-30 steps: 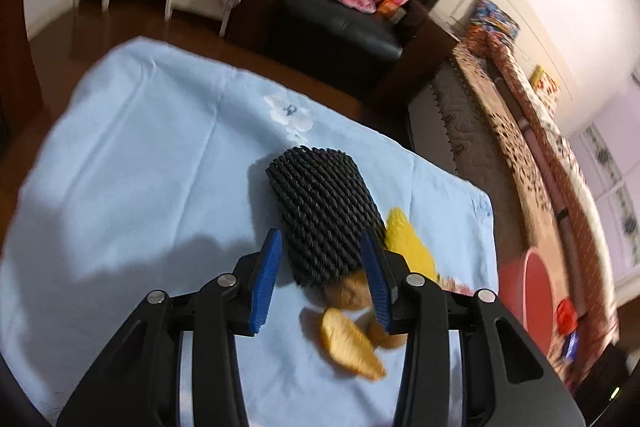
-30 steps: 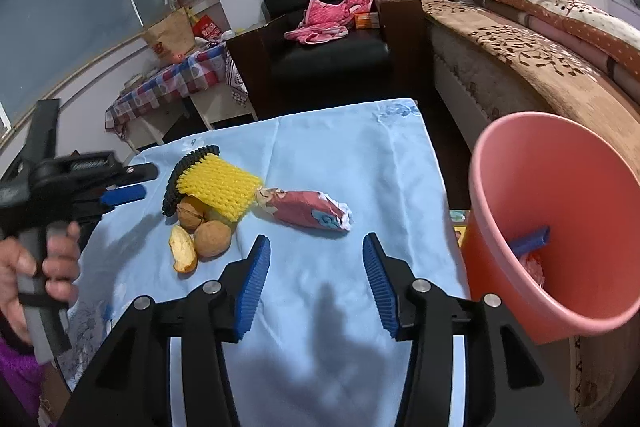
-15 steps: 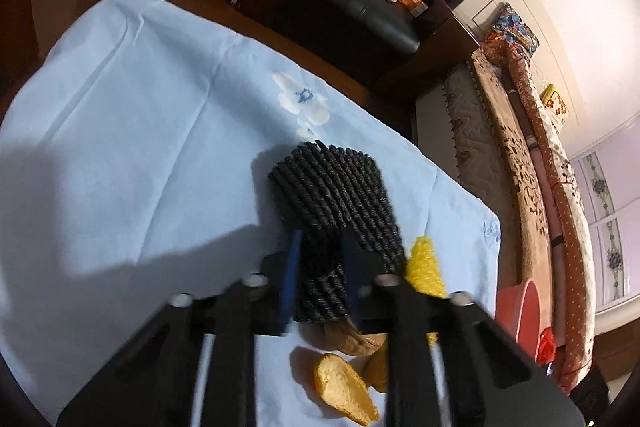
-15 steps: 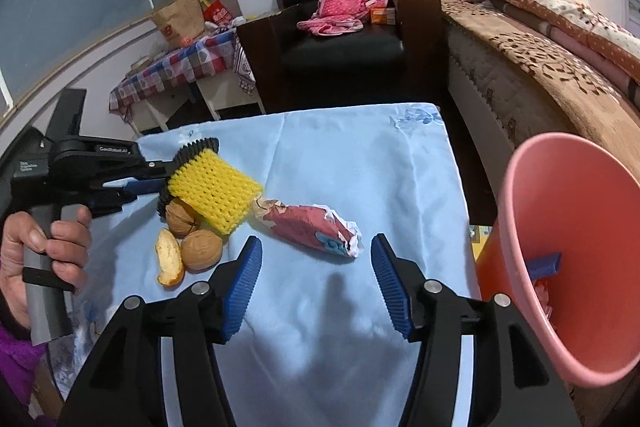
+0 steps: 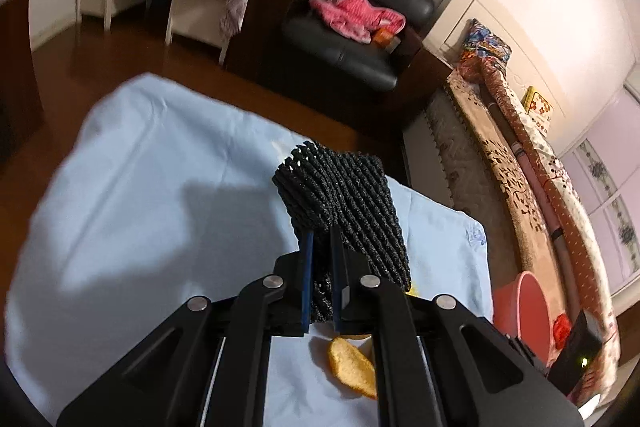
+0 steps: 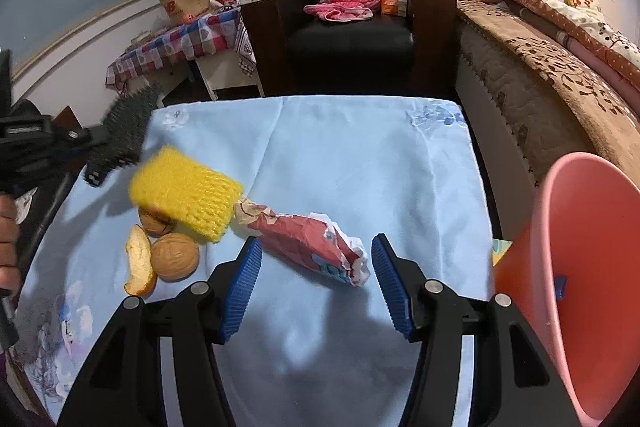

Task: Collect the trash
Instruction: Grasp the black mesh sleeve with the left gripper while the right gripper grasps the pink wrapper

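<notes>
My left gripper (image 5: 320,247) is shut on a black foam net sleeve (image 5: 344,195) and holds it lifted above the blue cloth; it also shows at the left edge of the right wrist view (image 6: 124,131). My right gripper (image 6: 316,267) is open, its jaws either side of a crumpled red wrapper (image 6: 308,247) lying on the cloth. A yellow foam net sleeve (image 6: 188,191), two walnuts (image 6: 174,257) and an orange peel (image 6: 138,267) lie left of the wrapper. A pink bin (image 6: 580,291) stands at the table's right side.
The table is covered by a light blue cloth (image 6: 360,155). Behind it stand a black armchair (image 6: 352,27) with pink clothes, a small table with a checked cloth (image 6: 180,43) and a bed (image 6: 560,59) along the right.
My left gripper closed on the black net sleeve and lifted it off the cloth. My right gripper moved forward, its open jaws now either side of the red wrapper.
</notes>
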`<action>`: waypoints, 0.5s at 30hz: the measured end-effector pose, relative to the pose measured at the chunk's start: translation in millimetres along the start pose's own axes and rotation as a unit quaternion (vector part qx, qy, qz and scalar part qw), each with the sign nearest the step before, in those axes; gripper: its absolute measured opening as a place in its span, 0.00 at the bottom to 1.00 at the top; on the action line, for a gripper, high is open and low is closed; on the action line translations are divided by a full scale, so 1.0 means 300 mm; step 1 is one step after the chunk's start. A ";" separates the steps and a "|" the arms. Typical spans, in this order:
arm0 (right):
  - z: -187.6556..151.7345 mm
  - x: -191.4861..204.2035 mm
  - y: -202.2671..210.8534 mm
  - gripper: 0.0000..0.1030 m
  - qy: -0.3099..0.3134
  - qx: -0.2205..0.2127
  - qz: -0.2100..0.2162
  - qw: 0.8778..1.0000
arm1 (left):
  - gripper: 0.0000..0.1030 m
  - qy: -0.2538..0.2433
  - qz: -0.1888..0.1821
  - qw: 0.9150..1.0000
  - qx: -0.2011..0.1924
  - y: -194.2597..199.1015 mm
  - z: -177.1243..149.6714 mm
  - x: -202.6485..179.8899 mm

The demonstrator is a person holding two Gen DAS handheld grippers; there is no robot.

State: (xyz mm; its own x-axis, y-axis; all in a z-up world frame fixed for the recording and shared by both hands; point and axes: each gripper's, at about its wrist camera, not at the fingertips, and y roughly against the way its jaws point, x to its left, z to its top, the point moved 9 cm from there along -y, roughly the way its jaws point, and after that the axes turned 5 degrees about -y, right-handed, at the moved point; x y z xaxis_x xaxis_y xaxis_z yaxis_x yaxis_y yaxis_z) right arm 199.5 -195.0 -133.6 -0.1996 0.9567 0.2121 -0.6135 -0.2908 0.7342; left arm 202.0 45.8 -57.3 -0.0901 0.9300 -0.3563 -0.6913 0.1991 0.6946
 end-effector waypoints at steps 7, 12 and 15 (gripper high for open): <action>-0.027 0.000 -0.025 0.07 -0.018 0.023 0.010 1.000 | 0.07 -0.043 0.014 0.999 -0.028 0.081 -0.021 -0.040; -0.037 -0.001 0.052 0.05 -0.044 0.010 0.021 0.999 | 0.07 -0.083 0.027 0.995 -0.040 0.119 -0.057 -0.095; -0.041 -0.005 0.120 0.05 -0.064 -0.002 0.032 0.997 | 0.07 -0.107 0.033 0.993 -0.044 0.138 -0.088 -0.131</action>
State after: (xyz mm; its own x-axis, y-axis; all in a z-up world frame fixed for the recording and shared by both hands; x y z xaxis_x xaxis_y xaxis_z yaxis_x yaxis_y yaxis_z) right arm 168.4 -207.1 -115.5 -0.1386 0.9302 0.3398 -0.6053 -0.3512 0.7144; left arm 157.9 9.4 -30.9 0.0107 0.9863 -0.1645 -0.7498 0.1168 0.6513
